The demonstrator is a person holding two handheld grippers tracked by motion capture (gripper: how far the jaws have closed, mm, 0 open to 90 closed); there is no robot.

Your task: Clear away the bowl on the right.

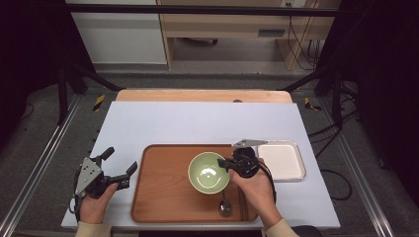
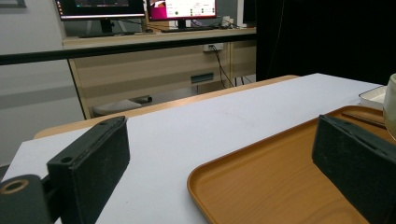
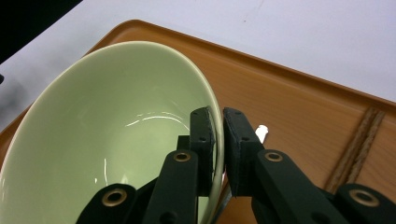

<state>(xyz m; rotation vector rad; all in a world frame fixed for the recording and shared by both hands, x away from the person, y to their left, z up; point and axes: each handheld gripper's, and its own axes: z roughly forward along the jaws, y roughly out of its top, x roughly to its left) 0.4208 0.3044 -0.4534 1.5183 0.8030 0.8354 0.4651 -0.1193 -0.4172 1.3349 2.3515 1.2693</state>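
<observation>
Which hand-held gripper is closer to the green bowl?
The right hand-held gripper. Its jaws are pinching the green bowl at its rim. The left hand-held gripper is open, off beyond the wooden tray's left edge.

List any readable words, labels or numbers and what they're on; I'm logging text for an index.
None can be read.
Monitors behind the table: screen content too blurred to read.
Bowl, tray, white dish: no markings seen.
</observation>
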